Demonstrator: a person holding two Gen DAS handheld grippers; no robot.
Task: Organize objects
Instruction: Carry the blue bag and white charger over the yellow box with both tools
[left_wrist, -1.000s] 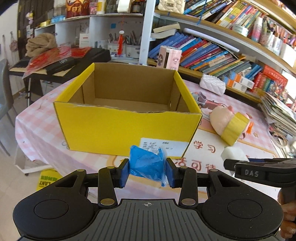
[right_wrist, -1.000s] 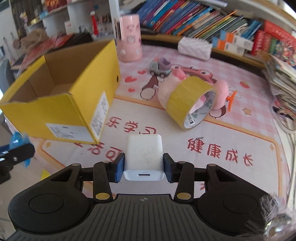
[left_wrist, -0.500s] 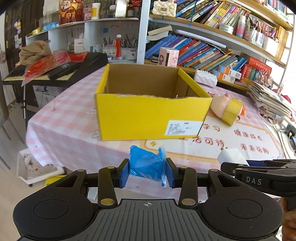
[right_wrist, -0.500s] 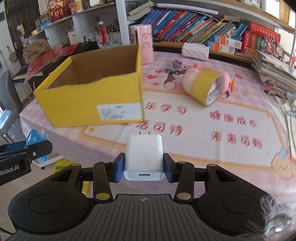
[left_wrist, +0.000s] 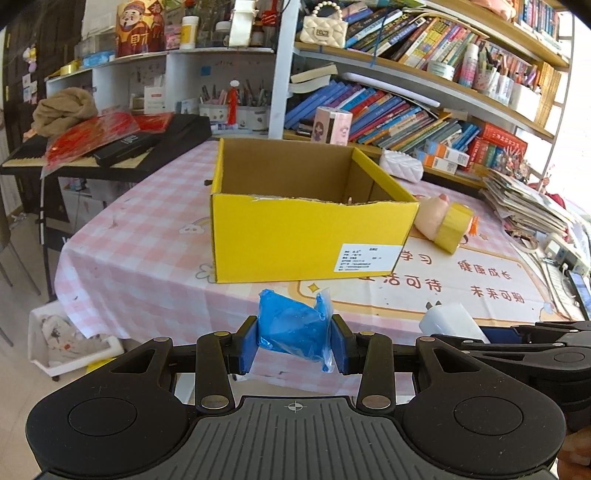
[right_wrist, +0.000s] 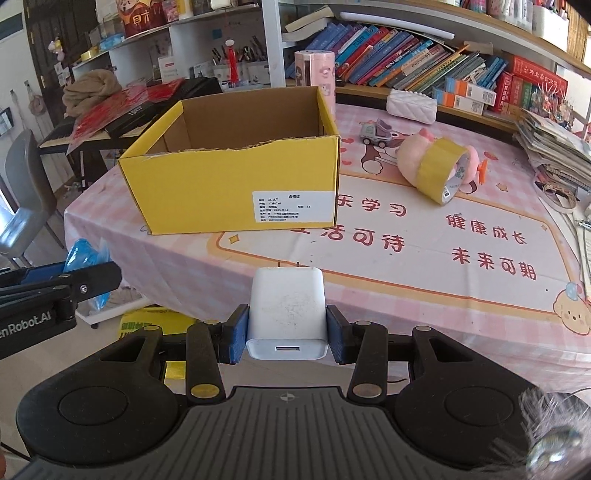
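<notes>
My left gripper (left_wrist: 294, 341) clamps a blue bag (left_wrist: 291, 328) | my right gripper (right_wrist: 287, 334) clamps a white charger (right_wrist: 287, 308) | yellow box (right_wrist: 236, 184) on table (right_wrist: 424, 266)

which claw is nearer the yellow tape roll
Right. The right claw, shut on a white charger, is on the side of the tape roll. The left claw, shut on a blue bag, faces the yellow box, further over.
</notes>
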